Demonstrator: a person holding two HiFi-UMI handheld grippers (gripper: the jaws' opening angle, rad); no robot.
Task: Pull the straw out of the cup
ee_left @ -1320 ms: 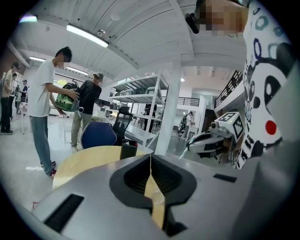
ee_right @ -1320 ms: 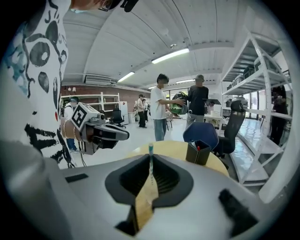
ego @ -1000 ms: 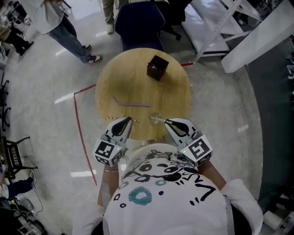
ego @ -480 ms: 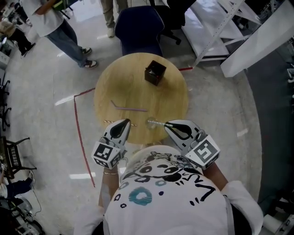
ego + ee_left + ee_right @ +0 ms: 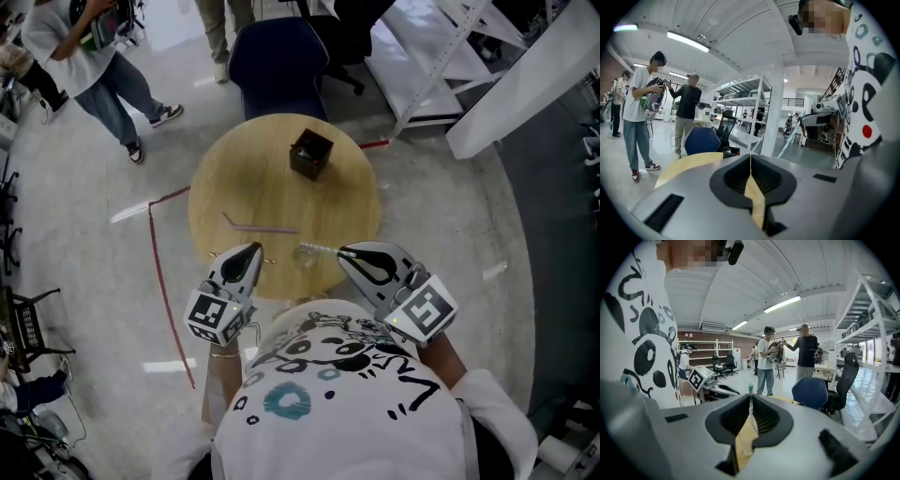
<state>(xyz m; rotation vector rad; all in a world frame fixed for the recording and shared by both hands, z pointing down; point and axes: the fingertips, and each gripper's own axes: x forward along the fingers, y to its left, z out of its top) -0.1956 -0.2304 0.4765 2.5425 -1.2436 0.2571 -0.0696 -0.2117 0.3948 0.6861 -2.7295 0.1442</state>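
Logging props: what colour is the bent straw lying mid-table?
The bent straw is purple, seen best in the head view.

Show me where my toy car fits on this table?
The table is bare on the right, between the black box and the rim, and on the left above the purple straw. The near edge is crowded: cup, left tongs, right tongs.

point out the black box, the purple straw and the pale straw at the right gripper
black box (image 5: 310,155), head view, its open top
purple straw (image 5: 267,229), head view, middle of its length
pale straw (image 5: 317,248), head view, its free stretch
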